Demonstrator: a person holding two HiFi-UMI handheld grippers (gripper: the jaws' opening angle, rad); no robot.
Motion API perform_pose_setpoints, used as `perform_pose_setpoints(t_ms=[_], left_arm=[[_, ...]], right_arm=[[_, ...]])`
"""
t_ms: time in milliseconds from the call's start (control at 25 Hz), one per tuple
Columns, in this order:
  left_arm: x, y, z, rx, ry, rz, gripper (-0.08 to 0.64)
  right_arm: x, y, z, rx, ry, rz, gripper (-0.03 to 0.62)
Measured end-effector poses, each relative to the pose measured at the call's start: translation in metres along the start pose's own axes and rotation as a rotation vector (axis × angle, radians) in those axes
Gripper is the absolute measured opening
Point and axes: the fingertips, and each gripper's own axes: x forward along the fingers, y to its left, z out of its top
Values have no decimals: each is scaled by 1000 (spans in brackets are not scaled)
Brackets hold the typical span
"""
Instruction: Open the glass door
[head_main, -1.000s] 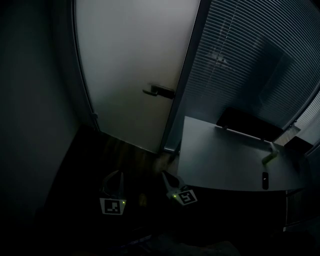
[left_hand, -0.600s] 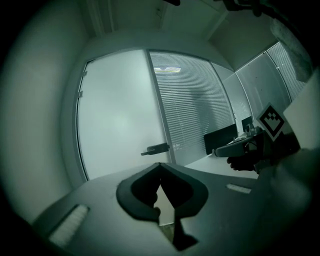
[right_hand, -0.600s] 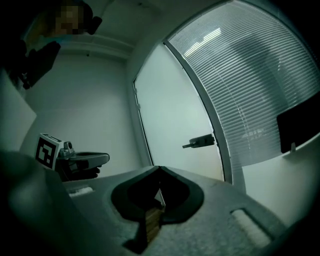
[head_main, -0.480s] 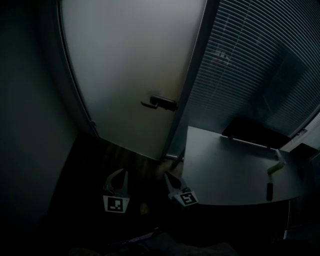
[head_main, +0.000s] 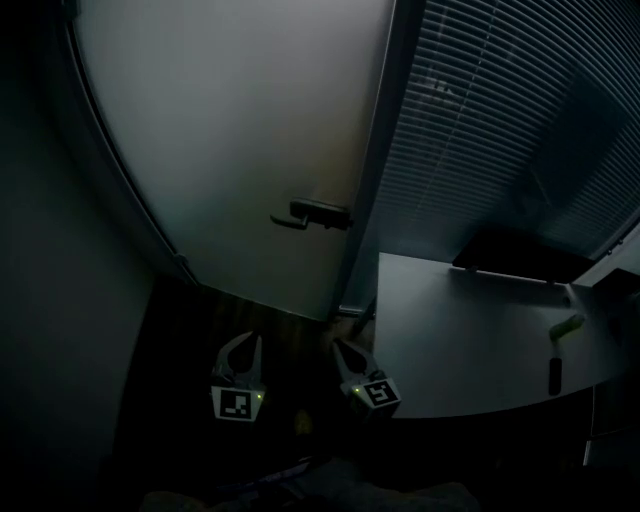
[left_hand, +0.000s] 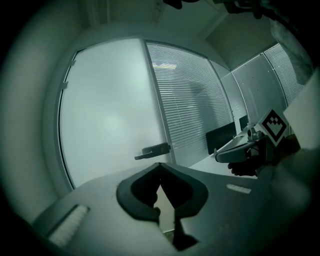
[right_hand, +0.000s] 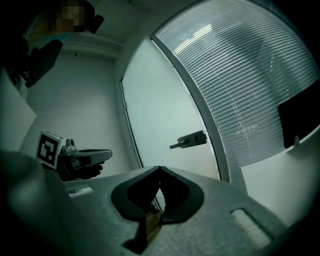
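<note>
The frosted glass door (head_main: 230, 150) stands closed ahead, its dark lever handle (head_main: 312, 214) at the right edge by the metal frame. Both grippers hang low over the dark floor, short of the door and well below the handle. My left gripper (head_main: 249, 343) is shut with nothing in it, and my right gripper (head_main: 340, 348) is also shut and empty. In the left gripper view the handle (left_hand: 152, 150) sits just above the closed jaws (left_hand: 160, 165). The right gripper view shows the handle (right_hand: 189, 140) up and to the right of its closed jaws (right_hand: 160, 169).
A grey table (head_main: 450, 340) stands close on the right, beside the right gripper, with a roller-like tool (head_main: 560, 345) and a dark screen (head_main: 520, 255) on it. Slatted blinds (head_main: 500, 120) cover the glass wall right of the door. A plain wall (head_main: 50, 300) closes the left side.
Both grippers have come forward toward the door, still shut. The door and its handle now look larger and nearer in the head view.
</note>
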Motion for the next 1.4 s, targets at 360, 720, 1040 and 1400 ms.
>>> perform_pose_setpoints(t_ms=[360,720,1040,1400], left_arm=[[46,10,6,20,0,-38,3],[106,44,10,56,-29,-140,3],[160,73,13,74,-50,-254,3],[210,88,2,156,-52,-334,3]], right_arm=[[17,-26,17,-1,-5,-58,2],[52,-55,34,-12,-51,-195,2],[87,-63,47,5,-81,-312,2],[109,-68,55,5,-95,-396,2]])
